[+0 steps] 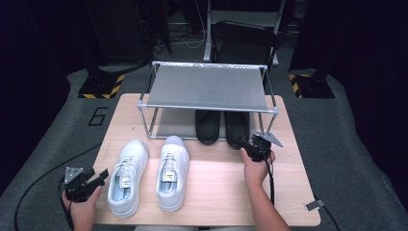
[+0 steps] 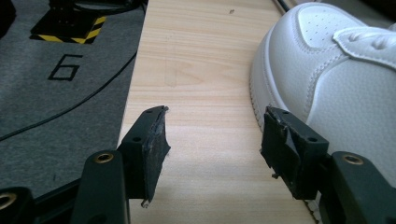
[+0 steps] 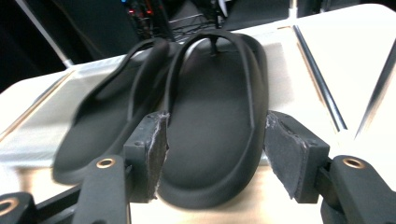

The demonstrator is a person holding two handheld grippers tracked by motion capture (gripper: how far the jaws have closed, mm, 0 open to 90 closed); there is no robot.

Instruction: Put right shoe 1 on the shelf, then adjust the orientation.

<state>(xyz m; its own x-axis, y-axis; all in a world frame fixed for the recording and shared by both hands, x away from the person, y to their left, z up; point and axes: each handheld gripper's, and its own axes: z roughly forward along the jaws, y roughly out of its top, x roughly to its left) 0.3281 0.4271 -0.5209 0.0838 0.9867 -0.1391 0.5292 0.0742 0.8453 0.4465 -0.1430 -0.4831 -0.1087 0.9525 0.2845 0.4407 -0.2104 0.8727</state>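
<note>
Two black flip-flops (image 1: 208, 127) (image 1: 236, 129) lie side by side on the lower shelf of a metal rack (image 1: 207, 86), heels toward me. My right gripper (image 1: 246, 143) hovers at the heel of the right flip-flop (image 3: 215, 93). Its jaws stand open on either side of that heel, and the pads (image 3: 285, 154) do not press on it. The other flip-flop (image 3: 107, 121) lies just to the left. Two white sneakers (image 1: 127, 175) (image 1: 172, 171) rest on the wooden table (image 1: 216, 192). At the front left corner, my left gripper (image 1: 103, 174) is open and empty beside the left sneaker (image 2: 336, 79).
The rack's grey top shelf spans the back of the table, and its thin legs flank the flip-flops. Bare wood lies to the right of the sneakers. A cable (image 2: 70, 107) trails across the grey floor at the left, past a painted 6 (image 1: 97, 116).
</note>
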